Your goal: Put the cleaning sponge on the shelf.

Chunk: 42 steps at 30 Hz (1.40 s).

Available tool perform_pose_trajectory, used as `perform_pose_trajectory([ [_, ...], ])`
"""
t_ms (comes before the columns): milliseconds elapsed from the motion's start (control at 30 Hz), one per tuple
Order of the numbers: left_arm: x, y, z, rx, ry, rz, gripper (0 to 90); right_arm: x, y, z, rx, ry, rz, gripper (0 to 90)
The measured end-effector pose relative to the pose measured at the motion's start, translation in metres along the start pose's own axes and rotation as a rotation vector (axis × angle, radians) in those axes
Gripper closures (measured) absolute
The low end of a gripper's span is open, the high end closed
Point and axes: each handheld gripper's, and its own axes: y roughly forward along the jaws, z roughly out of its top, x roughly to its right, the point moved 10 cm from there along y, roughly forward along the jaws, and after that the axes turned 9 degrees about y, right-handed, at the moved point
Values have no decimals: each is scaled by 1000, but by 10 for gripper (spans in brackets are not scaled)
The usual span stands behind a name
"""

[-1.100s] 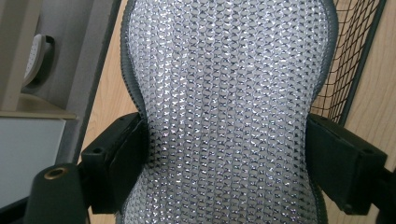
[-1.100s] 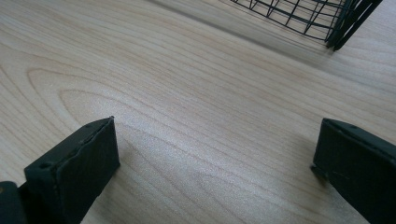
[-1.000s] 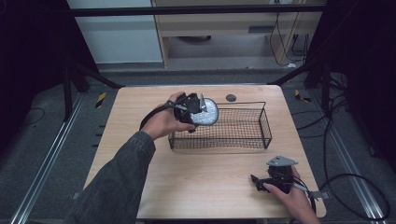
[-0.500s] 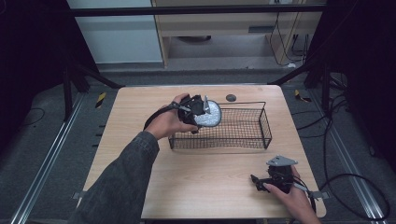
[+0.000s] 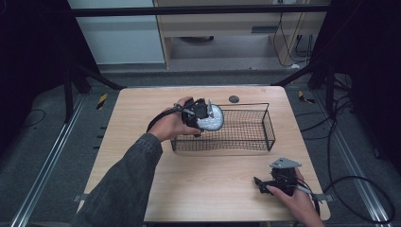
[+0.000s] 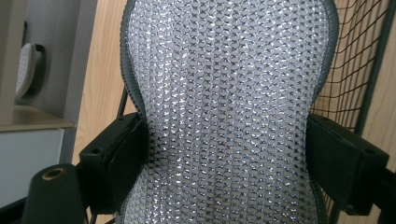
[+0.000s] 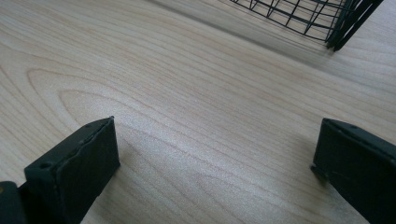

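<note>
A silvery mesh scrubbing pad (image 5: 213, 119) with a dark rim hangs over the left end of a black wire basket (image 5: 265, 128). My left gripper (image 5: 200, 116) is shut on it. In the left gripper view both black jaws press into the sides of the pad (image 6: 229, 93), squeezing it to a waist, and the basket wires (image 6: 359, 70) lie behind it at the right. My right gripper (image 5: 259, 183) rests low at the table's front right. It stands open, with only bare wood between its fingers (image 7: 79, 163).
The light wooden table (image 5: 142, 118) has a round dark cable hole (image 5: 233, 99) at its far edge. In the right gripper view the basket's corner (image 7: 336, 23) lies ahead. Black frame posts and cables surround the table.
My left hand has shifted slightly with the pad, which now sits a little lower over the basket's left end. The right hand has not moved.
</note>
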Motion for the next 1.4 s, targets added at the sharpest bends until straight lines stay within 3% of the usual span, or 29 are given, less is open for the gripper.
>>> perform_pose_trajectory([
  [600, 0, 18, -2, -1, -17, -23, 143, 0, 0, 0, 1, -1, 0, 3],
  [900, 0, 20, -4, 31, -93, -53, 41, 0, 0, 0, 1, -1, 0, 3],
  [1100, -1, 17, -7, 56, -138, -58, 45, 0, 0, 0, 1, -1, 0, 3],
  [1400, 1, 10, -8, 84, -151, -53, 64, 0, 0, 0, 2, -1, -1, 3],
])
